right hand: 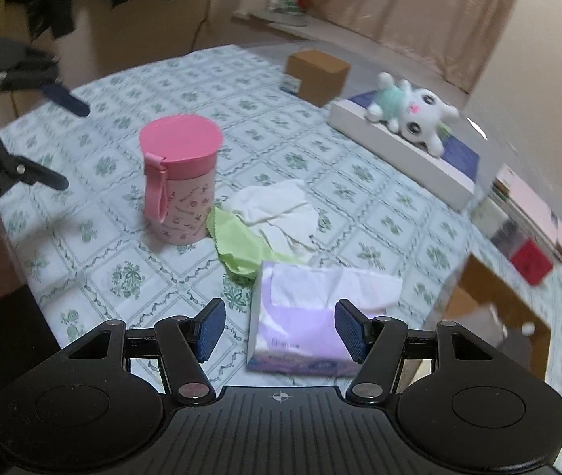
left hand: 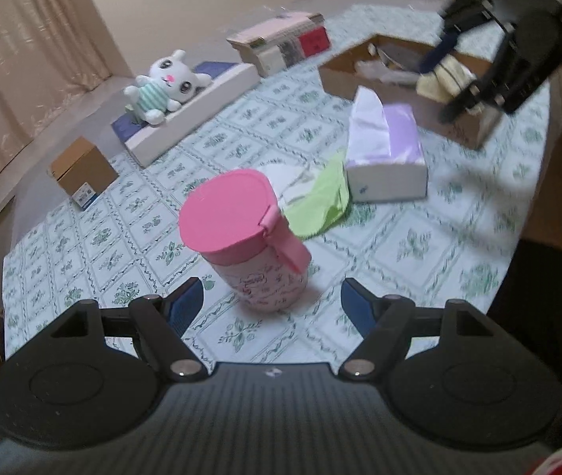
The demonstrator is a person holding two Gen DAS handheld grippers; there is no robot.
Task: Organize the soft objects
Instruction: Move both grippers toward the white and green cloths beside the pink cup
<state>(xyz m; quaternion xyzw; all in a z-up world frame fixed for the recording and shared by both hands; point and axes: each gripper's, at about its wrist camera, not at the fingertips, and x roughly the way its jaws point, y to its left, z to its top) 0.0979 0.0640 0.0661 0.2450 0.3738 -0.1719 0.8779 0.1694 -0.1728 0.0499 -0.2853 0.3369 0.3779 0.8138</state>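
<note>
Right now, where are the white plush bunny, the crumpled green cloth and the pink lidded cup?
white plush bunny [left hand: 174, 75], left wrist view, face.
crumpled green cloth [right hand: 241, 243], right wrist view, middle.
pink lidded cup [left hand: 223, 211], left wrist view, lid.

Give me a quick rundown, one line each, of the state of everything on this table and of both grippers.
left gripper: open, empty
right gripper: open, empty
pink canister: upright, lid shut
tissue box: tissue sticking out of the top
green cloth: crumpled, loose on the table
white cloth: crumpled, beside the green cloth
plush bunny: lying on the flat white box
cardboard tray: open, cloths inside
small brown box: closed
</note>
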